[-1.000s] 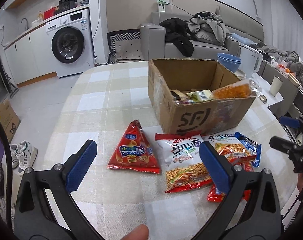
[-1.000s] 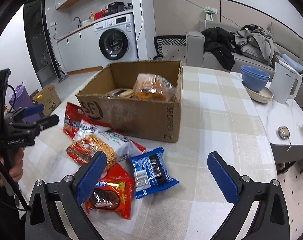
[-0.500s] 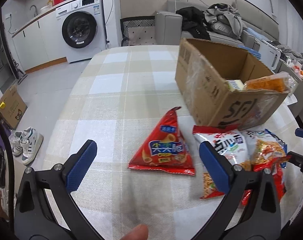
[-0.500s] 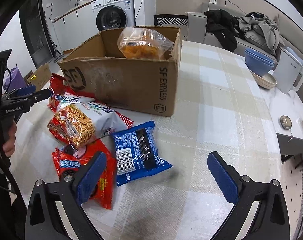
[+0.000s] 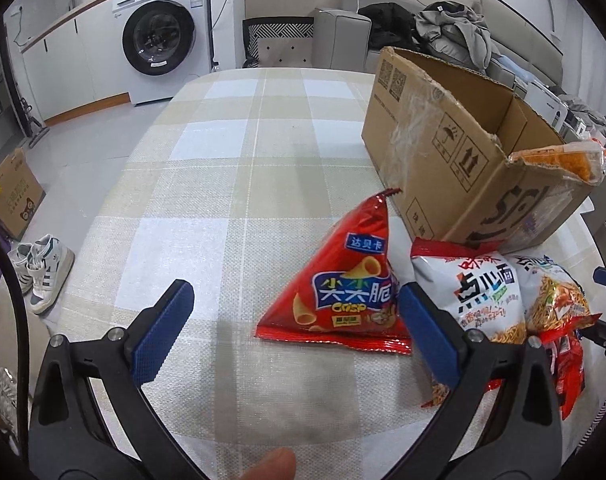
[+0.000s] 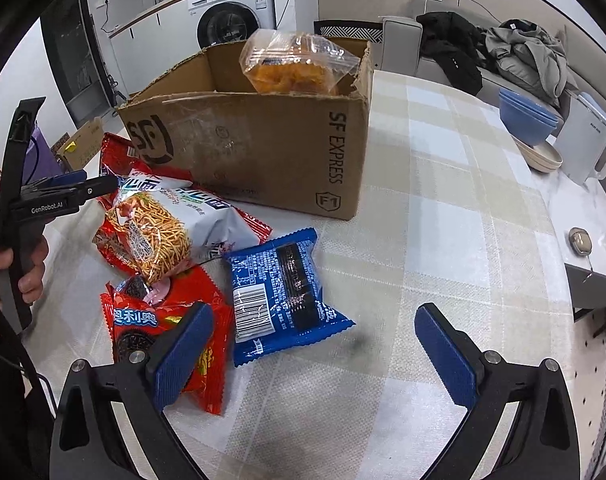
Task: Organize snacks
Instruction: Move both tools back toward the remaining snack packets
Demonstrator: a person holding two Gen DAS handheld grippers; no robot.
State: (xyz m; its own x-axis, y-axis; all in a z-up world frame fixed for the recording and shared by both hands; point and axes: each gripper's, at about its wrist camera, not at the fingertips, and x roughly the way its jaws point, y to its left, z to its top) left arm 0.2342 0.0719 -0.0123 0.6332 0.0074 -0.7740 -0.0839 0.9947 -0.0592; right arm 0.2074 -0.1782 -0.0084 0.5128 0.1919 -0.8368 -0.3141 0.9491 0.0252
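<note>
The checked table (image 5: pixel 231 184) holds a big cardboard box (image 6: pixel 263 152) with snack bags beside it. The left claw (image 5: pixel 293 330) gapes wide by the red cone bag (image 5: pixel 343 292). The right claw (image 6: pixel 313 354) gapes wide over the blue pack (image 6: pixel 283 292)

A brown cardboard box (image 6: pixel 259 148) printed "SF EXPRESS" stands open and upright on the checked tabletop (image 5: pixel 231 184). A clear bag of orange snacks (image 6: pixel 299 64) sticks up above its rim at one corner. In front of the box lie the loose packets. A red triangular crisp bag (image 5: pixel 343 288) lies flat, its pointed tip close to the box's corner. Just beside it are two white-and-red noodle packets (image 6: pixel 163 228), overlapping and touching the box's front wall. A red cookie packet (image 6: pixel 171 324) lies partly under the noodles. A blue cookie packet (image 6: pixel 283 296) lies face down, barcode up, touching the red one.
</note>
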